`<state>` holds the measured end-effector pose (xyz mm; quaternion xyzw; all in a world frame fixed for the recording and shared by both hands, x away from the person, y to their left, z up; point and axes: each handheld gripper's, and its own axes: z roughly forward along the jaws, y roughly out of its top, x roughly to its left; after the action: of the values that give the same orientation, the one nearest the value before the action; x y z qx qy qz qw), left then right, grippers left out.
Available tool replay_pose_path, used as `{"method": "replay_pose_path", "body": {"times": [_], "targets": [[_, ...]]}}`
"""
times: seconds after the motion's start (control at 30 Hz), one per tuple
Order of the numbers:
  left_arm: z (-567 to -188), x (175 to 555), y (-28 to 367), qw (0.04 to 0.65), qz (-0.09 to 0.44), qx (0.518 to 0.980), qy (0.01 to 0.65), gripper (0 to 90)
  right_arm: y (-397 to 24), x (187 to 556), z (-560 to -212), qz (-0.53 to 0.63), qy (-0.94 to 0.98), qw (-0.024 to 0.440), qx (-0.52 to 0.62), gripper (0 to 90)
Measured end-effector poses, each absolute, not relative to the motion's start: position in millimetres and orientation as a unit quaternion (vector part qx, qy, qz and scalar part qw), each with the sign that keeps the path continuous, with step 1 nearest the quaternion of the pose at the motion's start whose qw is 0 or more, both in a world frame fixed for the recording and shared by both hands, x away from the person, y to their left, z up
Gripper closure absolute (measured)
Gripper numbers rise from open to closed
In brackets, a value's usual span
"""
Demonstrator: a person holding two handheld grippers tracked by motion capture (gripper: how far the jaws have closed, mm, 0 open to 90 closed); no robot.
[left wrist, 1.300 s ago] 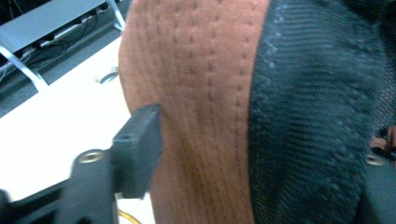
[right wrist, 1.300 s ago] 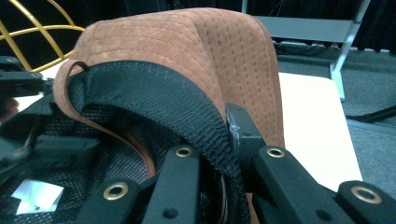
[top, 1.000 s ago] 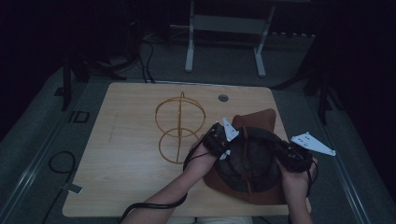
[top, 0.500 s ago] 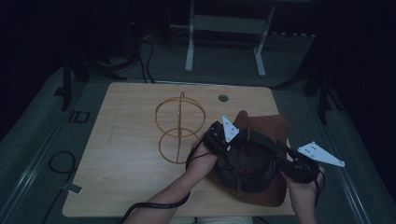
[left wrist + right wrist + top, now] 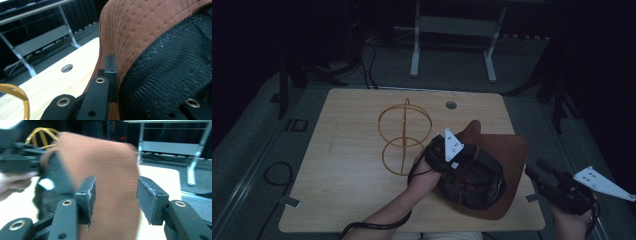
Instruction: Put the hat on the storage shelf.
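Note:
A brown brimmed hat (image 5: pixel 507 155) with black lining (image 5: pixel 170 75) lies crown-down at the table's right front. My left gripper (image 5: pixel 447 155) is shut on its near-left brim; in the left gripper view the jaws (image 5: pixel 110 72) pinch the stitched brown brim (image 5: pixel 140 30). My right gripper (image 5: pixel 534 172) hovers past the table's right front corner, pointing at the hat. Its jaws have just been opening and stand apart (image 5: pixel 115 195), nothing between them, with the blurred brown hat (image 5: pixel 110 157) beyond. A golden wire stand (image 5: pixel 404 135) rises left of the hat.
The wooden table (image 5: pixel 352 150) has a round cable hole (image 5: pixel 451 105) near its far edge. A white metal frame (image 5: pixel 452 30) stands on the floor behind. Cables lie on the floor at the left (image 5: pixel 274 175).
My right gripper let go of the hat's right side, opened, and drew back to the right past the table's edge. The hat's brim flattened out to the right. My left gripper kept its hold.

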<state>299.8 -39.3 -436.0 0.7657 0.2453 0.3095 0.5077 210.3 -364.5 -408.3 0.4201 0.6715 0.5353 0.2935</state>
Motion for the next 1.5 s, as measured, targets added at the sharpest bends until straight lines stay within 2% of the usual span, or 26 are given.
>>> {"method": "replay_pose_path", "body": {"times": [0.07,0.3,0.53,0.67,0.87,1.03,1.27,1.37,1.5], "targets": [[-435.3,295.8,-34.1,0.517,0.312,0.764,0.228,86.9,-376.0,214.4,-409.8,0.524,0.666,0.305,0.435,50.6],[-434.3,286.4,-9.1,0.583,0.269,0.754,0.137,86.9,-388.6,233.1,-424.1,0.52,0.686,0.277,0.426,50.7],[-427.0,279.7,8.6,0.639,0.238,0.727,0.084,86.8,-368.9,246.5,-438.7,0.534,0.714,0.233,0.39,50.5],[-419.9,280.4,16.1,0.67,0.193,0.714,0.06,86.9,-346.7,251.4,-441.4,0.531,0.735,0.215,0.362,49.7],[-417.8,276.6,11.5,0.674,0.182,0.715,0.022,86.9,-312.4,253.6,-441.4,0.569,0.75,0.162,0.296,48.2],[-422.8,273.6,2.0,0.655,0.2,0.728,0.03,86.9,-284.5,252.8,-441.5,0.596,0.76,0.111,0.233,46.5],[-427.4,268.1,-8.6,0.643,0.215,0.735,0.027,86.8,-264.6,260.4,-437.9,0.612,0.757,0.099,0.206,46.4],[-425.9,265.7,-9.4,0.642,0.229,0.731,0.029,86.7,-262.0,262.8,-435.6,0.625,0.75,0.086,0.197,51.2],[-421.9,265.5,-10.2,0.642,0.228,0.731,0.031,86.6,-260.6,263.8,-430.7,0.63,0.751,0.081,0.18,67.6]]}}
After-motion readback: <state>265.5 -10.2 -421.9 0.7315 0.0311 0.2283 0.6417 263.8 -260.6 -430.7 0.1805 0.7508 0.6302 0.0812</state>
